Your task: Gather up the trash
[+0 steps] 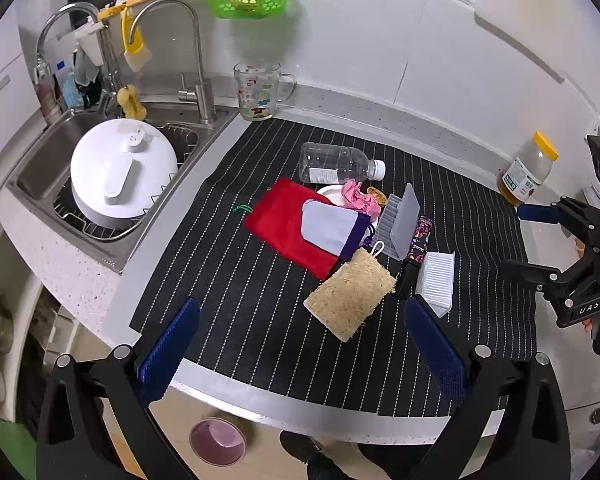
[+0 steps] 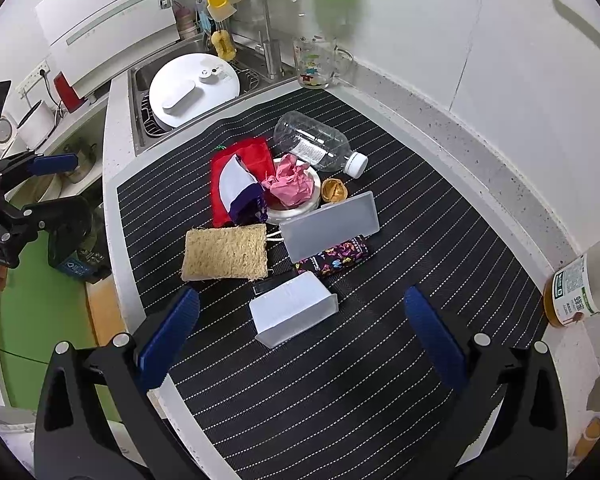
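On the striped black mat (image 1: 240,280) (image 2: 340,380) lie an empty clear plastic bottle (image 1: 336,163) (image 2: 314,145), crumpled pink paper (image 1: 358,196) (image 2: 290,184) on a small white dish (image 2: 296,210), and a small brown wrapper (image 1: 377,195) (image 2: 334,190). My left gripper (image 1: 302,344) is open and empty above the mat's near edge; it also shows in the right wrist view (image 2: 56,184). My right gripper (image 2: 302,336) is open and empty above a white box (image 2: 292,312), and it shows in the left wrist view (image 1: 540,240).
A red pouch (image 1: 284,220), a grey-purple pouch (image 1: 332,228), a loofah pad (image 1: 350,294), a clear plastic case (image 1: 400,224) and a patterned dark packet (image 1: 420,240) lie nearby. A sink (image 1: 40,168) holds a white lid. A glass mug (image 1: 258,90), a jar (image 1: 528,170) and a pink bin (image 1: 218,442) on the floor are around.
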`<state>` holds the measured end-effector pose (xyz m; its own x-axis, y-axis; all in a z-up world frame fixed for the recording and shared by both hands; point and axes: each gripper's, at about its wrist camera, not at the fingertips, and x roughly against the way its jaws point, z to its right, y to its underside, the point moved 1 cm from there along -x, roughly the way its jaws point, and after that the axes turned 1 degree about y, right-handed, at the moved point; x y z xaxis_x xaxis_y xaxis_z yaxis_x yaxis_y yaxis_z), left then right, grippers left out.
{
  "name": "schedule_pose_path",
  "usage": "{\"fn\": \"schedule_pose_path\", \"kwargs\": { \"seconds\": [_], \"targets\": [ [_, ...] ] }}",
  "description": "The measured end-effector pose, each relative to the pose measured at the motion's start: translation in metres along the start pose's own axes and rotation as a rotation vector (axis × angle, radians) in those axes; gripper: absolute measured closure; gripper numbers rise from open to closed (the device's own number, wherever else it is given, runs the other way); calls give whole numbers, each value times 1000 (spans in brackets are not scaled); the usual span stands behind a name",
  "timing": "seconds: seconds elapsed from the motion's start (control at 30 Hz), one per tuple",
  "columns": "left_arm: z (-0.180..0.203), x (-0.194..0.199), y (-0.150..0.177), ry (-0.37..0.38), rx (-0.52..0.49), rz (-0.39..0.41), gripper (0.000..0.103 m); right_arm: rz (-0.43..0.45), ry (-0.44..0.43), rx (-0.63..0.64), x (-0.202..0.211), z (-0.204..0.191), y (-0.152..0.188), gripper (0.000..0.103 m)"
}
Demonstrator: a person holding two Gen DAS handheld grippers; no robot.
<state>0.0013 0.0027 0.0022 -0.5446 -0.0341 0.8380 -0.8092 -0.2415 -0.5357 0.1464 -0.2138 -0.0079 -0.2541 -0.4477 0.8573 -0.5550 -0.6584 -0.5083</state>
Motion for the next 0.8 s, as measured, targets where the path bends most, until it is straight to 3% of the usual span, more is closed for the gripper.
{"fn": "schedule_pose_path", "kwargs": {
  "seconds": [0.8],
  "targets": [
    [1, 1, -1, 1, -4, 3, 5, -13, -9, -8, -1, 1, 4, 3]
  ]
}}
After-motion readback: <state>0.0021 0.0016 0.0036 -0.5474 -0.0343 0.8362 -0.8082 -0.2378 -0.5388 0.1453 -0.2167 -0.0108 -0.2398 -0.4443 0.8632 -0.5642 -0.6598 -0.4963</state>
